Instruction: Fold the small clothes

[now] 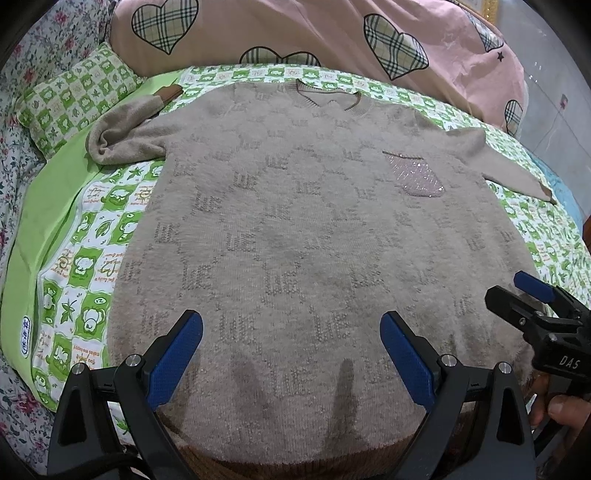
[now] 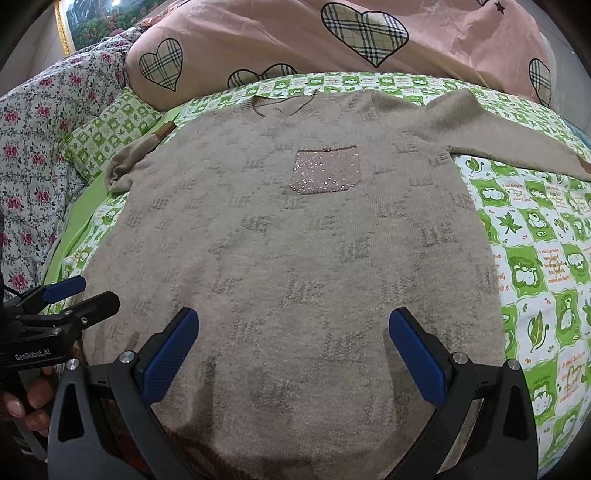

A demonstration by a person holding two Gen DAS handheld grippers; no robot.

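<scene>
A beige knitted sweater [image 1: 314, 229] lies flat, front up, on the bed, neck away from me; it also shows in the right wrist view [image 2: 295, 251]. It has a sparkly pink chest pocket [image 1: 417, 173], also in the right wrist view [image 2: 325, 170]. Its left sleeve [image 1: 125, 133] is bunched up; its right sleeve [image 2: 498, 136] stretches out sideways. My left gripper [image 1: 291, 343] is open above the hem, holding nothing. My right gripper [image 2: 293, 343] is open above the hem further right, also empty; it shows in the left wrist view [image 1: 517, 291].
The bed has a green and white checked sheet [image 2: 535, 258]. A pink quilt with plaid hearts [image 1: 295, 33] lies behind the sweater. A small green checked pillow [image 1: 74, 99] and floral bedding [image 2: 33, 147] lie at the left.
</scene>
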